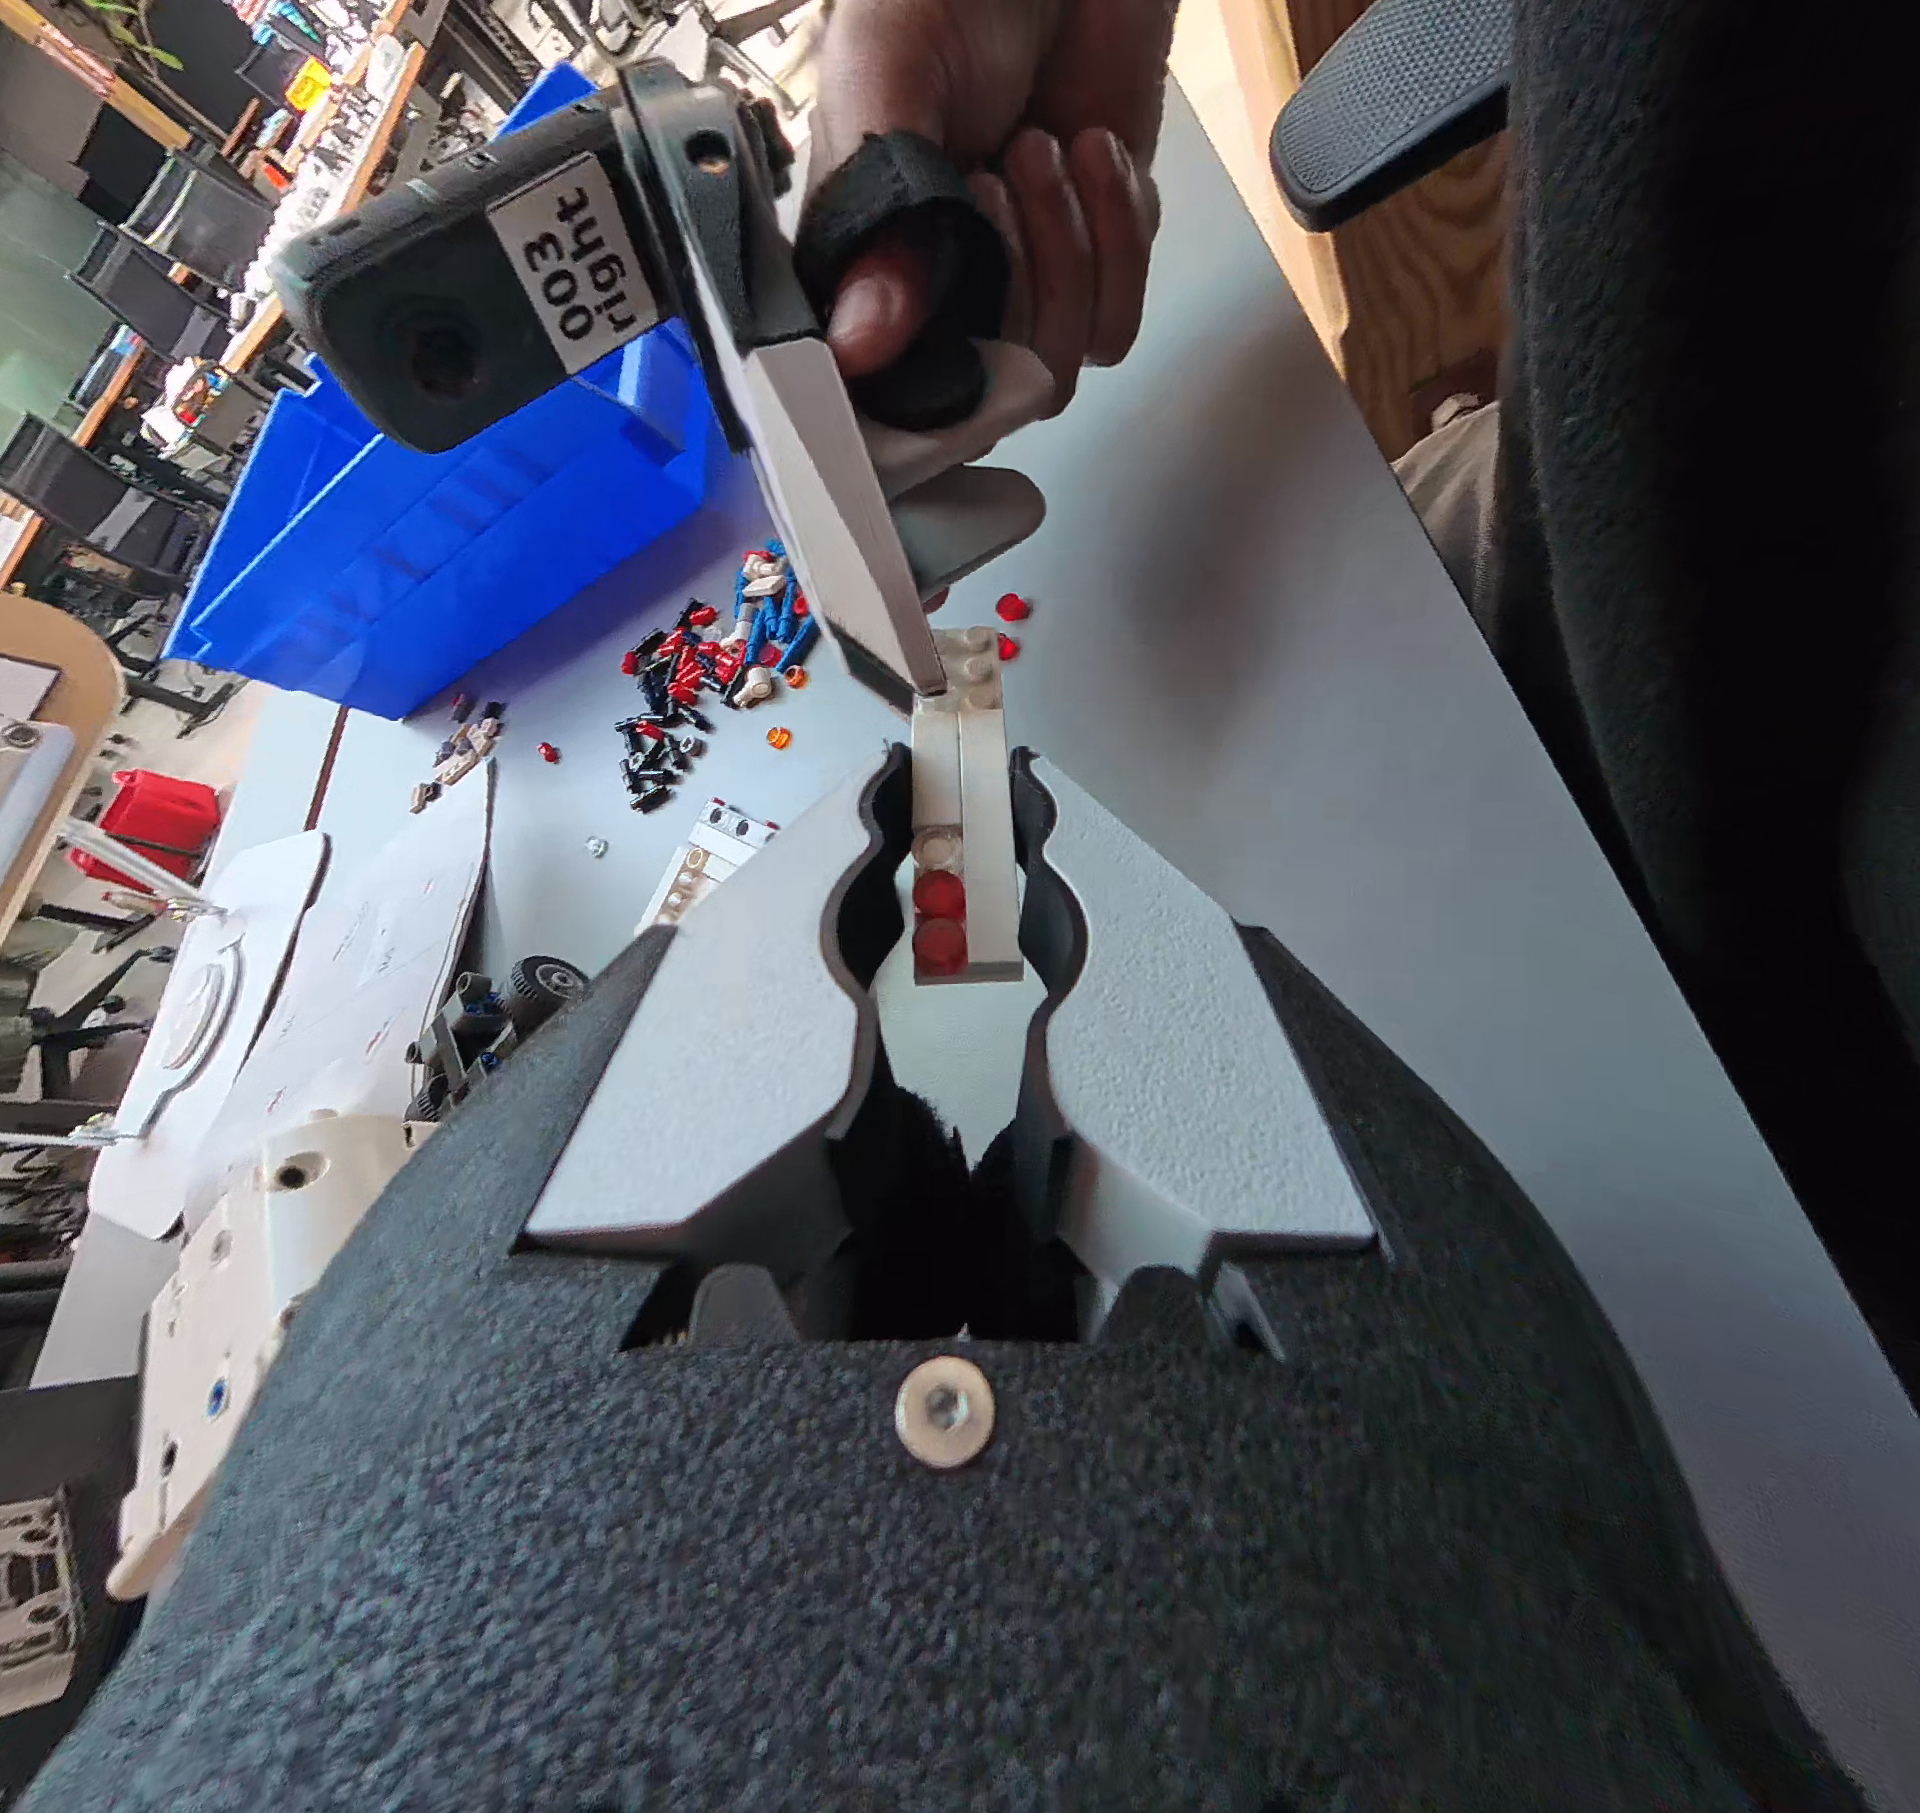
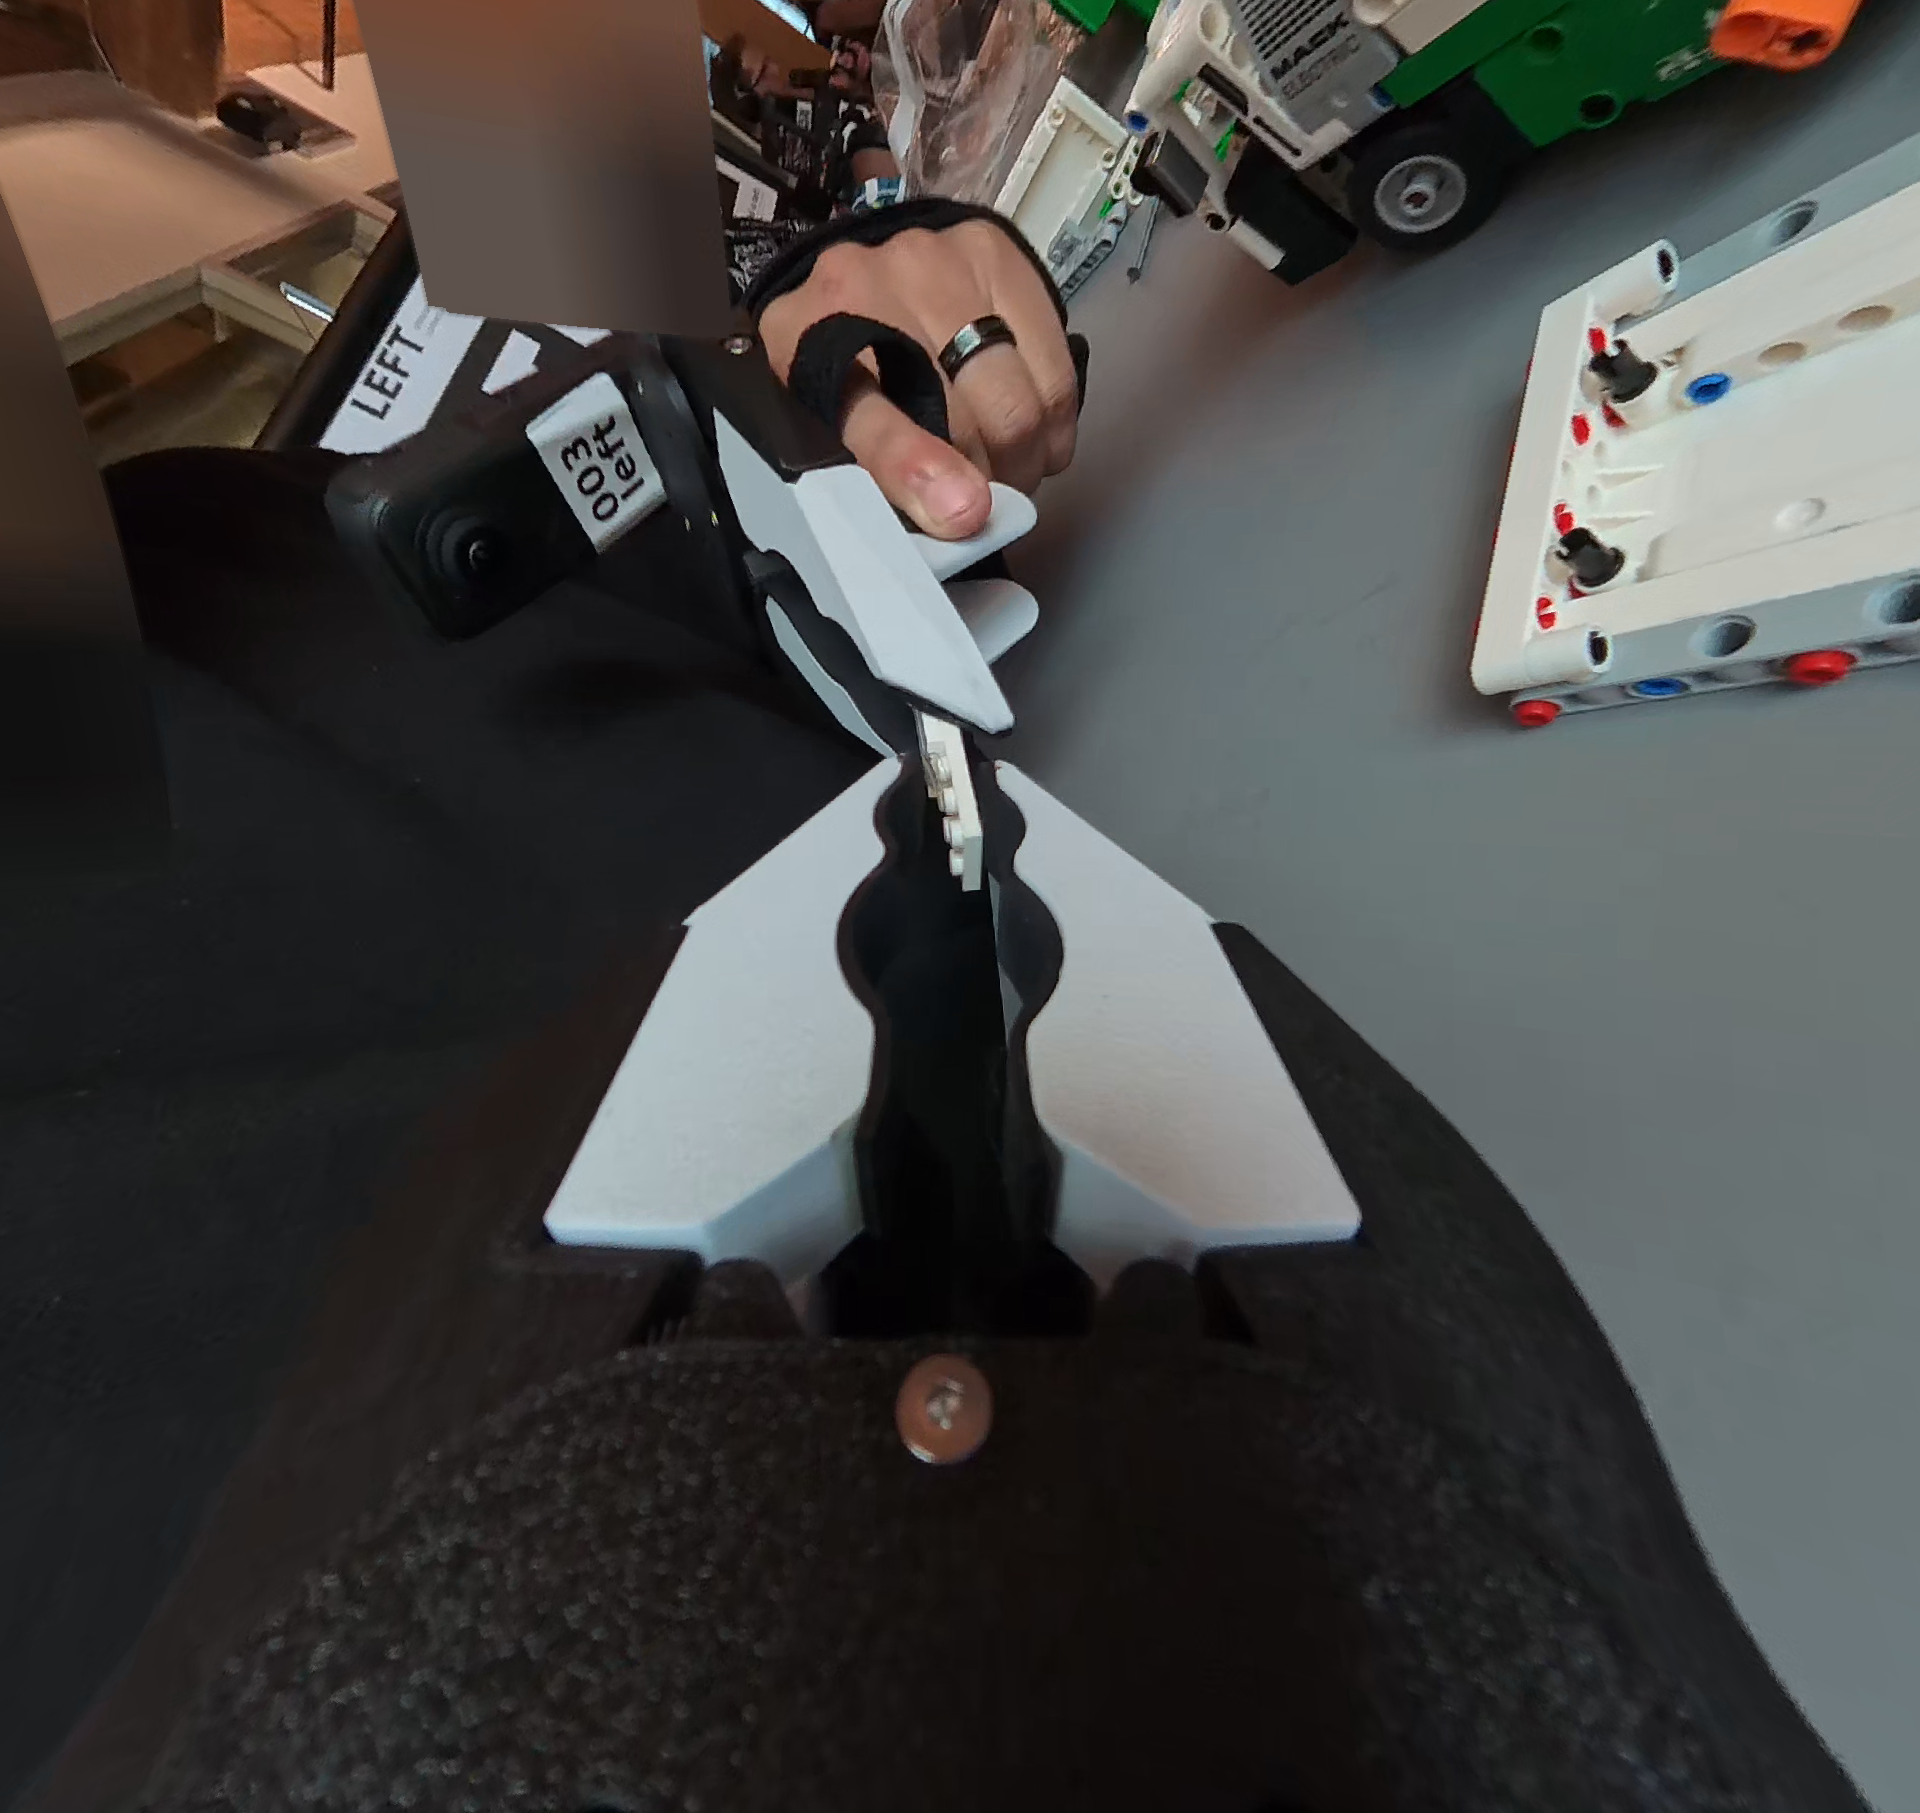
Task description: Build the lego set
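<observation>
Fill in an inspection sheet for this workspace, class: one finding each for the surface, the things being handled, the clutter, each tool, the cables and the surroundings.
Surface: grey table, mostly bare near the tools.
Things handled: white brick assembly with two red round studs, raised off the table.
Clutter: loose red, black and blue small parts; paper sheets; white panel frame; green and white toy truck.
Left tool: closed on the assembly's sides.
Right tool: closed on the assembly's studded plate end.
Cables: nothing seen.
Surroundings: blue bin, black chair, shelves beyond.
</observation>
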Motion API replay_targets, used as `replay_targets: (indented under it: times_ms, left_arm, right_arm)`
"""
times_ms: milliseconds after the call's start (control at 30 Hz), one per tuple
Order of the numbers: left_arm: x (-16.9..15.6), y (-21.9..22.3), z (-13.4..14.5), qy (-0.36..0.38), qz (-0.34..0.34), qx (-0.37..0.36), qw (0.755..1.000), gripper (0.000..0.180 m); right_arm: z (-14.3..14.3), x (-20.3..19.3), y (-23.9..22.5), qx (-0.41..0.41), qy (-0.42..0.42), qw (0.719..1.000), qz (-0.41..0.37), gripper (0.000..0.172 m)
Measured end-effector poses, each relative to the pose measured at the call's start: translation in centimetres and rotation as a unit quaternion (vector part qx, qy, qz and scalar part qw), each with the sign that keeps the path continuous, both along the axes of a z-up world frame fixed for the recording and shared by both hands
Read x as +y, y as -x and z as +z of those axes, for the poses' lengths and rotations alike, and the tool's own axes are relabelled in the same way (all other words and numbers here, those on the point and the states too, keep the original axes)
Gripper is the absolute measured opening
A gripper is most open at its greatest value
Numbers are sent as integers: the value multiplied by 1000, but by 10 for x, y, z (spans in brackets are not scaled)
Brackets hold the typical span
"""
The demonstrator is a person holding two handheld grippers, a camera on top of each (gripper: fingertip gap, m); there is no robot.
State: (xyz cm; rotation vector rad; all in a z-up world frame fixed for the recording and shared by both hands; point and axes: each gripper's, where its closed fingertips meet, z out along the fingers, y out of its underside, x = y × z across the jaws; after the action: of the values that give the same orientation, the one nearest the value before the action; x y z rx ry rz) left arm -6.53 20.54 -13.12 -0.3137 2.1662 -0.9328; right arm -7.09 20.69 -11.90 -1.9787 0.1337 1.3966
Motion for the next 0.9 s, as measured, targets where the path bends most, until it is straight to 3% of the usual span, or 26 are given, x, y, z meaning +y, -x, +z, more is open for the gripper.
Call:
replay_targets:
  times_ms: [367, 667, 900]
  left_arm:
    - [-7, 5, -14, -35, -71, 47, 996, 16]
    - [-10, 6, -18, -68, -77, 41, 994, 16]
    - [-6, 0, -17, -40, -58, 41, 997, 17]
  right_arm:
    - [-11, -10, 9, -54, 3, 996, 70, 6]
    - [-18, -13, 10, -60, 24, 995, 76, 6]
    - [-16, -10, 5, -72, 18, 995, 66, 5]
